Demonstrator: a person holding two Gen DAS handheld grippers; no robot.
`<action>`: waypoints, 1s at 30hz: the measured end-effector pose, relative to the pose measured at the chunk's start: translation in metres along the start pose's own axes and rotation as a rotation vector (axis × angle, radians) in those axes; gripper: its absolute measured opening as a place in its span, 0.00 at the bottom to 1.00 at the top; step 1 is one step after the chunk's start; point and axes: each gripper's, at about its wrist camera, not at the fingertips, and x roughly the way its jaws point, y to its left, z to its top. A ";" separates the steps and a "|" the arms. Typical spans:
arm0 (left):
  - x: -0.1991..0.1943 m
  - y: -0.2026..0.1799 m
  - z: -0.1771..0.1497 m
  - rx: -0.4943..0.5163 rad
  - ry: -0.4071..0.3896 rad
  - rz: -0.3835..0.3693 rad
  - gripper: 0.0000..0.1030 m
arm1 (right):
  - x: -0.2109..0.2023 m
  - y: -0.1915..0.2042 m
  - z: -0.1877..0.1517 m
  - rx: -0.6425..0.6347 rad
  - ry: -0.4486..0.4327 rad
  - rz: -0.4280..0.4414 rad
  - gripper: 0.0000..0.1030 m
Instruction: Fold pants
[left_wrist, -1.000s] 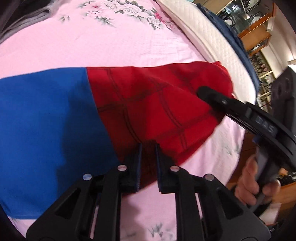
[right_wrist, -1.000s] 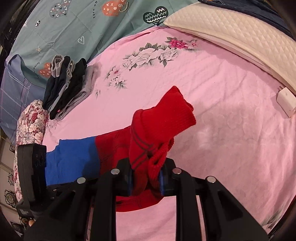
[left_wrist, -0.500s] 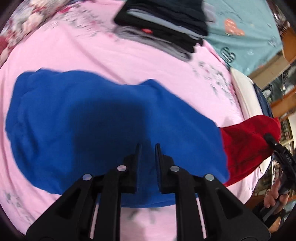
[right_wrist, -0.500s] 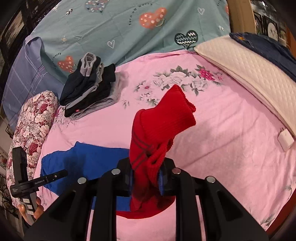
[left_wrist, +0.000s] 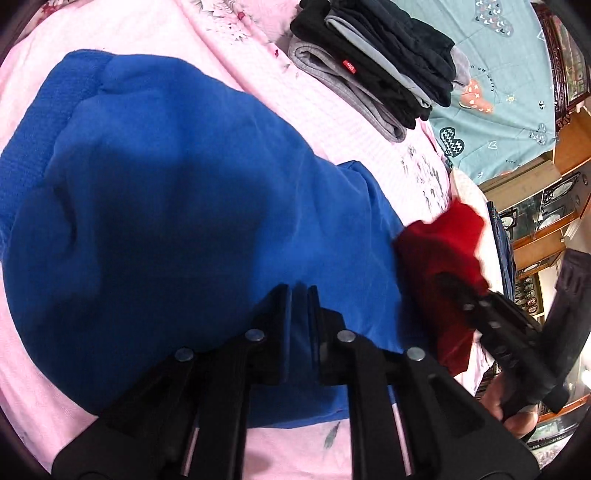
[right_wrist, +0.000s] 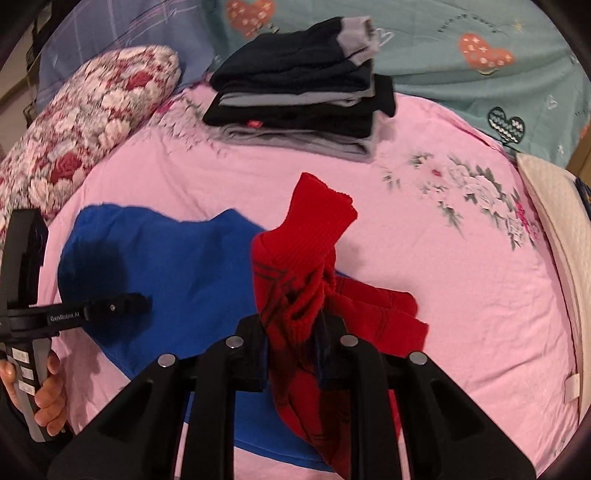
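Both grippers matter: right gripper (right_wrist: 291, 332), clamping the pants' (right_wrist: 177, 273) red cuff (right_wrist: 314, 221), should lay it squarely over the blue waistband (left_wrist: 33, 122) while the nearly closed, empty left gripper (left_wrist: 299, 295) pins the blue cloth.

Bright indoor light, heavy fisheye warping, dark vignetted corners, perhaps slight motion blur

Bare pink sheet (right_wrist: 461, 266) right of pants (right_wrist: 177, 273), folded clothes stack (right_wrist: 306, 96) blocks far side, floral pillow (right_wrist: 74, 122) far left.

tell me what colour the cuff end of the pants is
Red, ribbed knit: the cuff shows best in the right wrist view, lifted by the right gripper.
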 end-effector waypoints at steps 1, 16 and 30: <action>0.001 -0.001 0.001 0.002 -0.001 0.001 0.10 | 0.008 0.010 -0.001 -0.023 0.013 -0.012 0.18; 0.003 0.004 0.001 -0.016 -0.007 -0.041 0.10 | -0.037 -0.020 0.035 0.099 -0.009 0.215 0.10; 0.003 0.000 0.001 0.007 -0.009 -0.024 0.10 | 0.014 -0.017 0.011 0.202 0.140 0.344 0.11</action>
